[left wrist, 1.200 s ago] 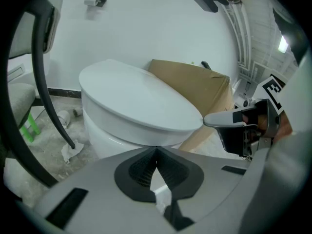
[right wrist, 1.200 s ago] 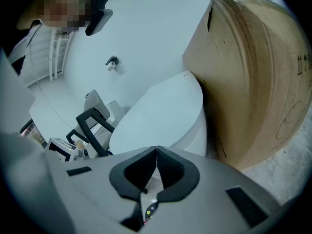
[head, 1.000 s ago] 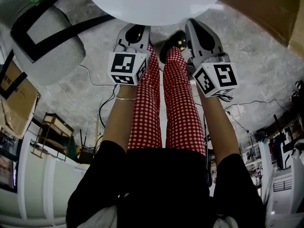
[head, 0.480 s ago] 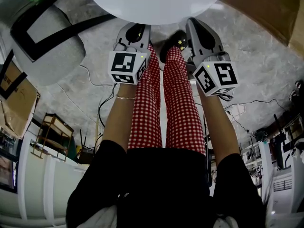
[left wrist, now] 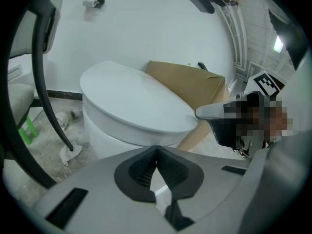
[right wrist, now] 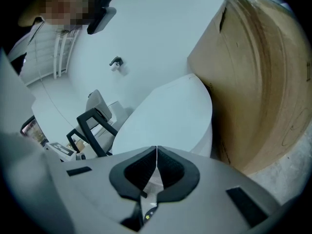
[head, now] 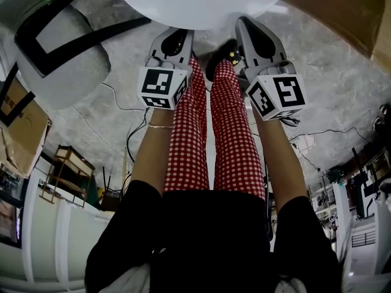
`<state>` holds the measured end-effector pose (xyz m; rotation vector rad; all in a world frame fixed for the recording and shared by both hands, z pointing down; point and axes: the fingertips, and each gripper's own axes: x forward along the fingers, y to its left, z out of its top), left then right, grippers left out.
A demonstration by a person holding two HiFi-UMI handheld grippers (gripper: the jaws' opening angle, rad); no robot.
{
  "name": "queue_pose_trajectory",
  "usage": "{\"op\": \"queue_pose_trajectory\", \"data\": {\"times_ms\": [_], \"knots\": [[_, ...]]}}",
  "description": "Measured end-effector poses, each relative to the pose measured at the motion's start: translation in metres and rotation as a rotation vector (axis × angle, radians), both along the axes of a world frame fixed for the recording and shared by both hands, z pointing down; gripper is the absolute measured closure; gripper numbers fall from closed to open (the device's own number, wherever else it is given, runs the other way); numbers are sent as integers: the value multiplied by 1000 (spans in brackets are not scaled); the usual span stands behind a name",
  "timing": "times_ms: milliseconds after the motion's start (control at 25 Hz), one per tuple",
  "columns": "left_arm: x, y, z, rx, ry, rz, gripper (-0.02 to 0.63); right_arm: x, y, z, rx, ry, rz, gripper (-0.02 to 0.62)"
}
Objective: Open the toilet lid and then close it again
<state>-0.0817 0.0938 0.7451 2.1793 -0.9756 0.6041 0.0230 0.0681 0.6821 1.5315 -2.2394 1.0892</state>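
Hovering by the closed toilet lid (left wrist: 131,101)
Left tool (left wrist: 156,149) and right tool (right wrist: 156,149), both pinched together empty, near its rim.

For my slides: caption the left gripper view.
Left gripper, jaws shut on nothing, faces the closed white oval toilet lid; brown cardboard sheet beside it.

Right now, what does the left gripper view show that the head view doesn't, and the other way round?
Only the left gripper view: the side of the toilet bowl, a small fitting on the wall, and the left tongs with jaws together on nothing. Only the head view: the person's red-checked trousers and cables on the floor. Both: the closed white toilet lid, the brown cardboard beside it, the black-framed chair and the right tongs.
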Motion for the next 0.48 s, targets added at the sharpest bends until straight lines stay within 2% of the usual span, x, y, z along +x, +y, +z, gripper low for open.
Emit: {"op": "queue_pose_trajectory", "data": {"times_ms": [480], "knots": [[1, 1, -11, 23, 12, 0, 601, -1, 4, -1, 1, -5, -20, 572]]}}
